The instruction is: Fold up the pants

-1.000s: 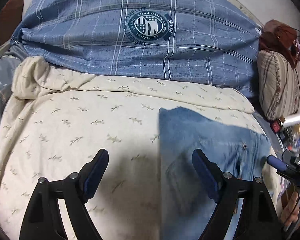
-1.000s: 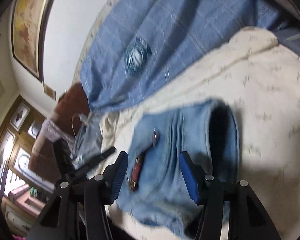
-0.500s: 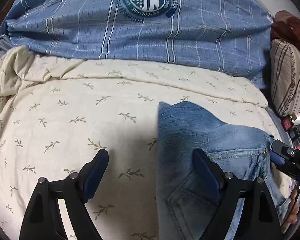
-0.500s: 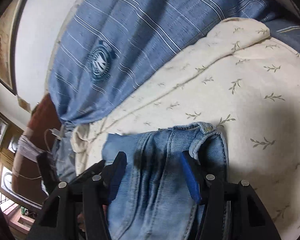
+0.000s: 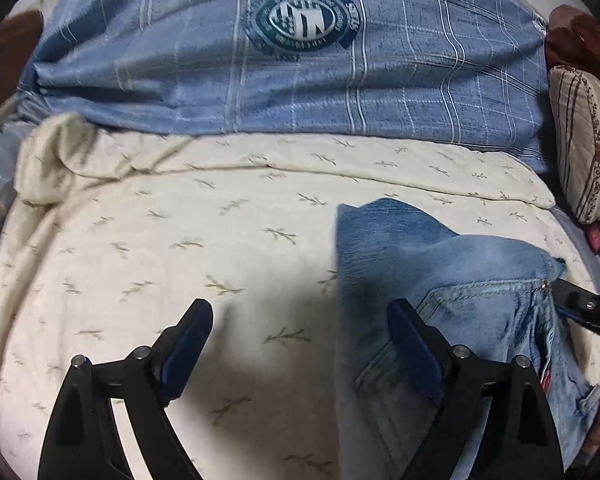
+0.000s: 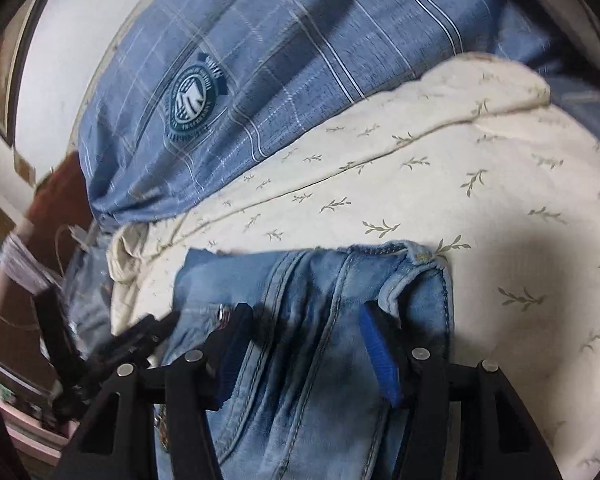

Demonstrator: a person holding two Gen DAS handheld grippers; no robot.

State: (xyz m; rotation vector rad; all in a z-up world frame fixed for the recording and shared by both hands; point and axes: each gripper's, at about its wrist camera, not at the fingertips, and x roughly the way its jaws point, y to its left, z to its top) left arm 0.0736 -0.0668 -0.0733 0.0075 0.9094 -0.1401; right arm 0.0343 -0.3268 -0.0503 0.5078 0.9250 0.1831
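Light blue jeans (image 5: 472, 280) lie folded on a cream leaf-print sheet (image 5: 180, 248), at the right of the left wrist view. My left gripper (image 5: 300, 320) is open wide above the sheet, its right finger over the jeans' left edge and its left finger over bare sheet. One black finger (image 5: 580, 306) of my right gripper reaches the jeans' right side. In the right wrist view the jeans (image 6: 300, 280) run between the fingers of my right gripper (image 6: 306, 332), waistband just ahead. Its jaws stand half apart, the blue pad faces uncovered, so it is open.
A bulky blue plaid quilt (image 5: 300, 60) with a round crest fills the back of the bed. A striped pillow (image 5: 580, 140) stands at the right edge. Brown furniture (image 6: 56, 208) and a white wall (image 6: 60, 60) lie beyond the bed's far side.
Both grippers have sunk closer to the jeans. The right wrist view has swung, so the waistband now lies across just ahead of its fingers. Neither gripper's jaws have visibly moved.
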